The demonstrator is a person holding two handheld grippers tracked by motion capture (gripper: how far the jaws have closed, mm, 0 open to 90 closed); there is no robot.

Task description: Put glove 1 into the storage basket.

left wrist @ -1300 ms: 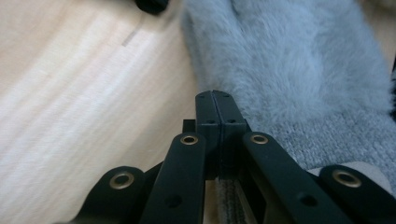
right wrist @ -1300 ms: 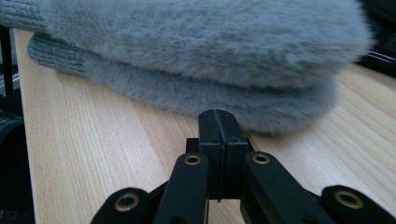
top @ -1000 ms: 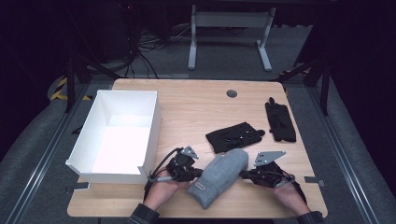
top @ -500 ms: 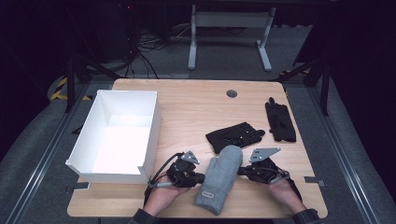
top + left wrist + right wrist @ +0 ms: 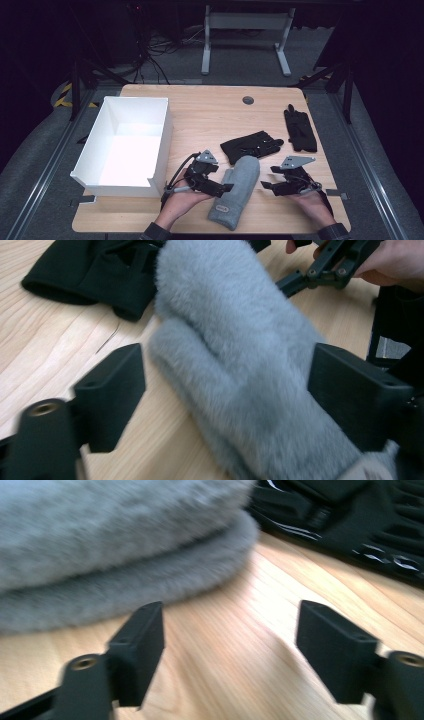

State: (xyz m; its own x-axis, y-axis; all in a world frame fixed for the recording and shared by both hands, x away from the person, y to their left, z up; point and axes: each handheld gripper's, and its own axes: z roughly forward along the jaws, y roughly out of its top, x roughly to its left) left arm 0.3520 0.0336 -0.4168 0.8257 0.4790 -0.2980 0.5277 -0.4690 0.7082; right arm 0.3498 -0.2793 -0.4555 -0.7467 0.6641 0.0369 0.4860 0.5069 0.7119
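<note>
Grey mitten (image 5: 236,187) lies flat on the table (image 5: 200,110) — both grippers let go.
Left gripper (image 5: 225,385) has just opened, jaws straddling the mitten; right gripper (image 5: 230,640) has just opened too — on bare wood beside it.

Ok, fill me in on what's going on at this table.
A person works a gripper in each hand over a grey fuzzy mitten lying flat near the table's front edge. Both sets of jaws have just been opening: the left gripper has the mitten loose between its jaws, the right gripper has nothing between its jaws. Two black gloves lie behind, a white box at left.
</note>
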